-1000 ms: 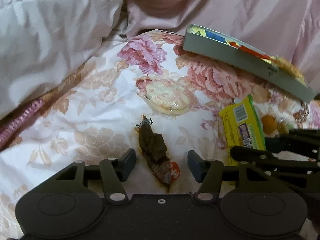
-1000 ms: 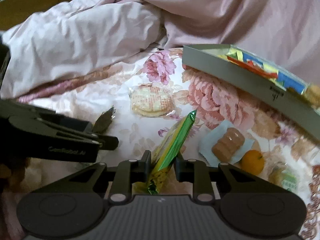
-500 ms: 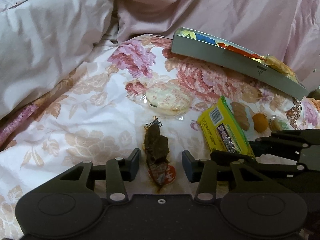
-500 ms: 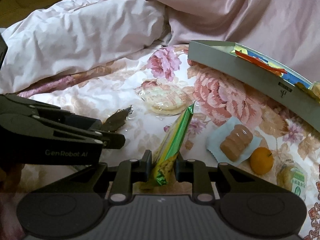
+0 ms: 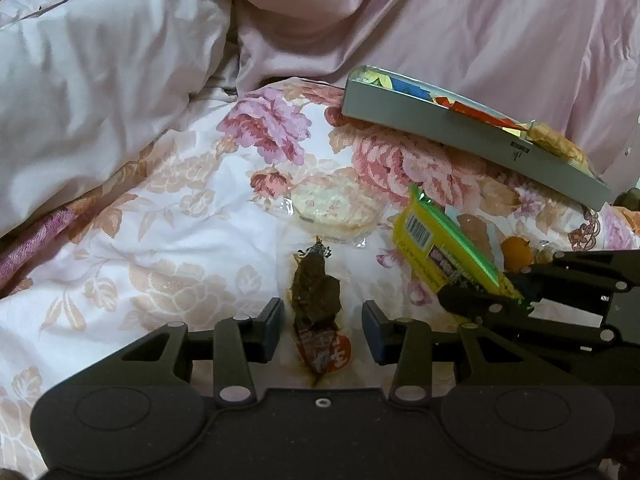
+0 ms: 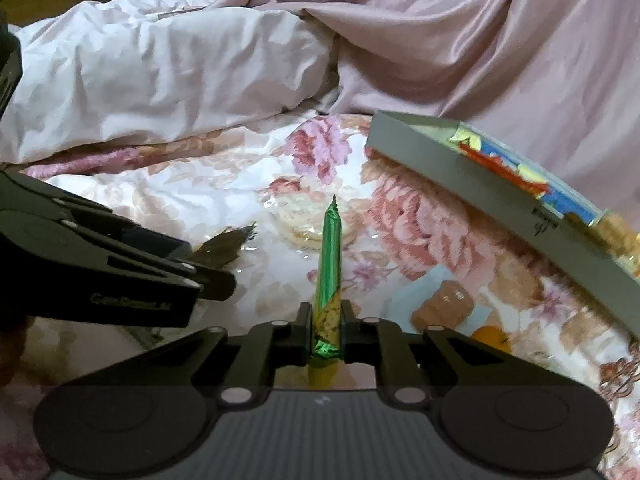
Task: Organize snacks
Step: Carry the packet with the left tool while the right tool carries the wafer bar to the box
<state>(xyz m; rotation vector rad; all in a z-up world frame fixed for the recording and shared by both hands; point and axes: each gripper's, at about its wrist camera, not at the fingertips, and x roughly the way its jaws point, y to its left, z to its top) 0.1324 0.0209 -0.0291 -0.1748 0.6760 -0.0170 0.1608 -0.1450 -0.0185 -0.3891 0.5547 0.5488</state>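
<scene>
1. Floral cotton bedspread (image 5: 168, 240) carries all the loose snacks; a rumpled pink duvet (image 5: 440, 28) is heaped behind it.
2. A grey tray (image 5: 460, 136) lies tilted at the far right of the bedspread, against the duvet, with colourful packets and a pale biscuit pack inside.
3. The left gripper (image 5: 322, 330) has its jaws spread, one on each side of a dark brown wrapped snack (image 5: 316, 296) that lies on the bedspread; neither pad touches it.
4. The right gripper (image 6: 326, 334) is pinched on a yellow-green packet (image 6: 329, 264), held edge-up above the bedspread and pointing toward the tray.
5. One round clear-wrapped cracker (image 5: 332, 210) lies just beyond the brown snack, between both grippers and the tray.
6. Right of the held packet lie one tan pastry on a pale wrapper (image 6: 442, 306) and one small orange fruit (image 6: 490, 336), near the tray's near wall.
7. Loose on the bedspread: four snacks counted, one more in the right gripper.
</scene>
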